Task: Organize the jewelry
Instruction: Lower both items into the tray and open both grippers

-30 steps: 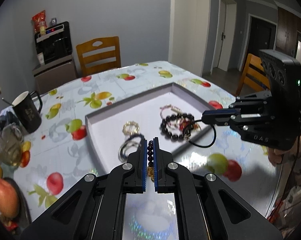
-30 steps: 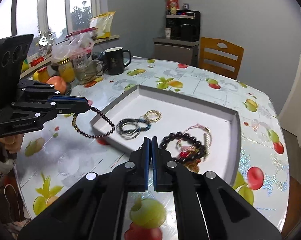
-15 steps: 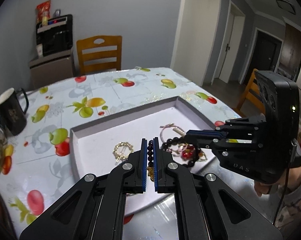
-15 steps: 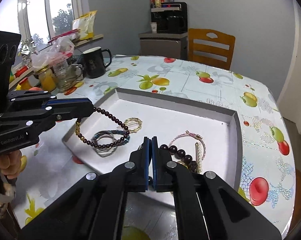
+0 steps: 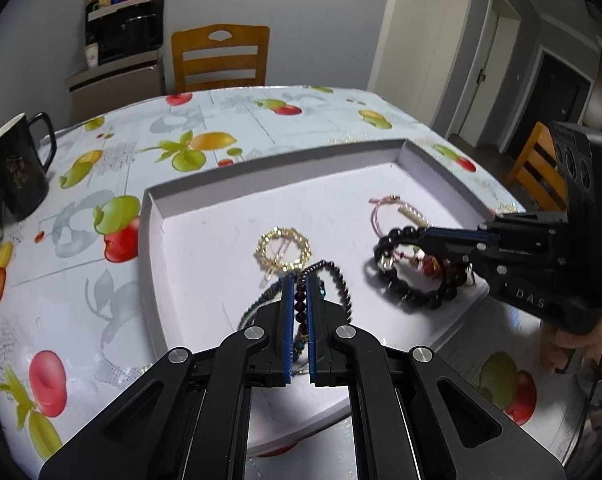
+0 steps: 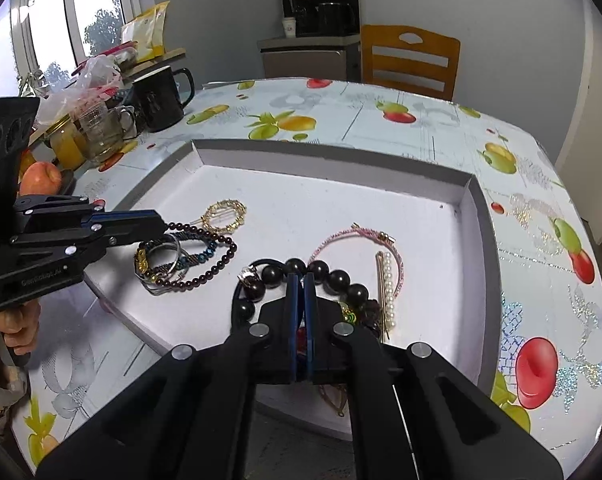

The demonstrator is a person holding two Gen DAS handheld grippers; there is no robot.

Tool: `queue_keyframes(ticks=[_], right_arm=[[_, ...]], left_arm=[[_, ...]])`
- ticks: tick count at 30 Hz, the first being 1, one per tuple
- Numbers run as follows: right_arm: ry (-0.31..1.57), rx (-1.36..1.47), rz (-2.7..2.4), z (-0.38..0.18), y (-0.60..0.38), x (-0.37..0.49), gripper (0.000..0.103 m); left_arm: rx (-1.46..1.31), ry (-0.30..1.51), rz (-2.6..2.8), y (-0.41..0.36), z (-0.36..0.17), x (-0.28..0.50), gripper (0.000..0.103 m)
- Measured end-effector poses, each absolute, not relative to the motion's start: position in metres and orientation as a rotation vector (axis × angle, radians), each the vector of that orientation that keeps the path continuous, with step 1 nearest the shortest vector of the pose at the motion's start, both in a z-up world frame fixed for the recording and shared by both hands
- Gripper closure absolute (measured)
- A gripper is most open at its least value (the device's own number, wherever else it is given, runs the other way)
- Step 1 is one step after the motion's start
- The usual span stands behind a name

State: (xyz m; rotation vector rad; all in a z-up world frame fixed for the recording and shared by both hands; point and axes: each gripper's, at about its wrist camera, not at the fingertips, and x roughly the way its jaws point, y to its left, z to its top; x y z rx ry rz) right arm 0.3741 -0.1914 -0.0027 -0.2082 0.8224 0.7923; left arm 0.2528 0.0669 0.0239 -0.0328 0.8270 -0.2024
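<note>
A shallow white tray [image 5: 261, 168] [image 6: 341, 152] lies on the fruit-print table. My left gripper [image 5: 299, 280] [image 6: 163, 227] is shut on a strand of small dark red beads [image 5: 343, 284] [image 6: 221, 256]. The strand droops onto the bangles [image 6: 169, 256] beside a gold ring brooch [image 5: 283, 248] [image 6: 225, 214]. My right gripper [image 6: 301, 278] [image 5: 425, 236] is shut, low over a large black bead bracelet [image 5: 413, 300] [image 6: 341, 278]. A thin black cord [image 6: 237, 292] loops out from its tip. A pink bracelet [image 6: 357, 236] and a pearl pin [image 6: 388, 288] lie close by.
A black mug [image 5: 17, 168] [image 6: 159, 100], a glass cup [image 6: 101, 132] and an apple [image 6: 41, 178] crowd the table's window side. A wooden chair [image 5: 221, 58] stands behind the table. A hand [image 5: 557, 344] grips the right tool.
Both grippers have sunk and moved in over the tray. The red bead strand, hanging over the table before, now rests partly on the tray floor. The black cord came down onto the bead bracelet.
</note>
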Motion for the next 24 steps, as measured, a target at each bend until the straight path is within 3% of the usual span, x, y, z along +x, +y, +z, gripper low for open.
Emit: queue_keyframes(ticks=[2, 8, 10, 12, 13, 16, 18, 24], right_arm=[[0.829, -0.205, 0.791, -0.004, -0.192, 0.374, 0.100], [0.835, -0.195, 0.791, -0.004, -0.195, 0.373, 0.098], [0.834, -0.186, 0.791, -0.003, -0.198, 0.373, 0.093], [0.828, -0.177, 0.792, -0.001, -0.202, 0.372, 0.078], [0.822, -0.173, 0.792, 0.000, -0.204, 0.372, 0.077], [0.812, -0.155, 0.793, 0.004, -0.210, 0.369, 0.066], [0.797, -0.148, 0.792, 0.007, -0.213, 0.366, 0.053], [0.755, -0.132, 0.786, 0.016, -0.225, 0.356, 0.037]], left_arm=[[-0.026, 0.833, -0.205, 0.065, 0.021, 0.251, 0.095], [-0.025, 0.822, -0.187, 0.067, 0.021, 0.246, 0.059], [-0.029, 0.808, -0.188, 0.068, 0.023, 0.244, 0.041], [-0.032, 0.792, -0.186, 0.068, 0.026, 0.240, 0.031], [-0.030, 0.787, -0.183, 0.068, 0.027, 0.239, 0.026], [-0.025, 0.768, -0.165, 0.070, 0.033, 0.234, 0.020], [-0.024, 0.758, -0.157, 0.070, 0.035, 0.232, 0.014], [-0.023, 0.729, -0.126, 0.071, 0.040, 0.218, 0.010]])
